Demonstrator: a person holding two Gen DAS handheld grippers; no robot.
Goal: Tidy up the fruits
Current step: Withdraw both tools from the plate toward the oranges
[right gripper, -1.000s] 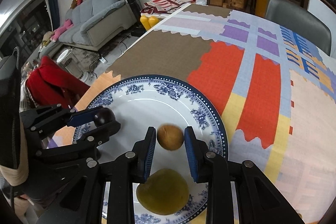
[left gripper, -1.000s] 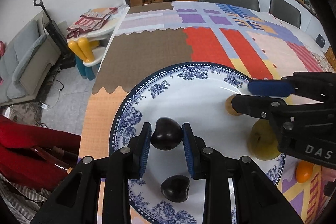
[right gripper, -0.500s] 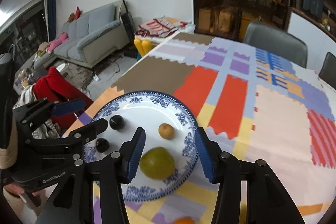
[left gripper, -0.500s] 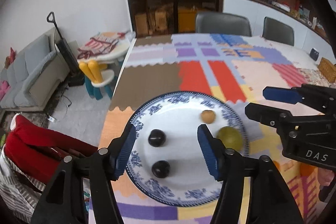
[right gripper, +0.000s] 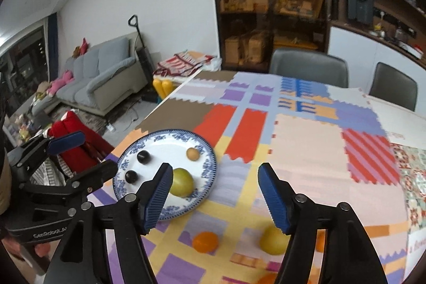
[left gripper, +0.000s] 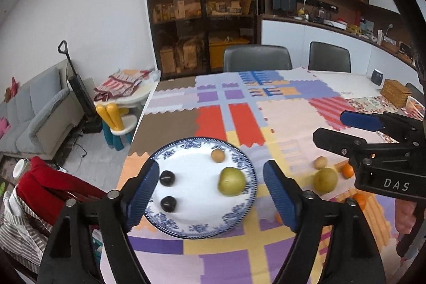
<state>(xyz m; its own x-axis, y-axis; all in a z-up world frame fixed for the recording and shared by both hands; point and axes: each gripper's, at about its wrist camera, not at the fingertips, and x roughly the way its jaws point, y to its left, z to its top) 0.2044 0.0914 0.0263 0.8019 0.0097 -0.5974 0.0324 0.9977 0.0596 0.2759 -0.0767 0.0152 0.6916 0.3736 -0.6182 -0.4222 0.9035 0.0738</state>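
Note:
A blue-patterned white plate (left gripper: 186, 226) (right gripper: 205, 172) sits near the table's left edge. On it lie two dark plums (left gripper: 167, 178) (left gripper: 168, 204), a green pear (left gripper: 231, 181) (right gripper: 182, 182) and a small brown fruit (left gripper: 217, 155) (right gripper: 192, 153). My left gripper (left gripper: 211, 196) is open and empty, raised above the plate. My right gripper (right gripper: 213, 196) is open and empty, raised above the table right of the plate. On the cloth lie a yellow pear (left gripper: 325, 179) (right gripper: 273, 240), a small brown fruit (left gripper: 319, 162) and oranges (left gripper: 347, 170) (right gripper: 205, 242).
A patchwork cloth (left gripper: 279, 119) covers the table. Two grey chairs (left gripper: 257, 57) stand at the far side. A wicker box (left gripper: 395, 93) sits at the far right. A child's table (left gripper: 125, 97), a sofa (right gripper: 101, 79) and red clothing (left gripper: 40, 185) are left of the table.
Both grippers let go of their fruit on the plate, opened wide and pulled up and back from it. The loose fruit on the cloth has come into view.

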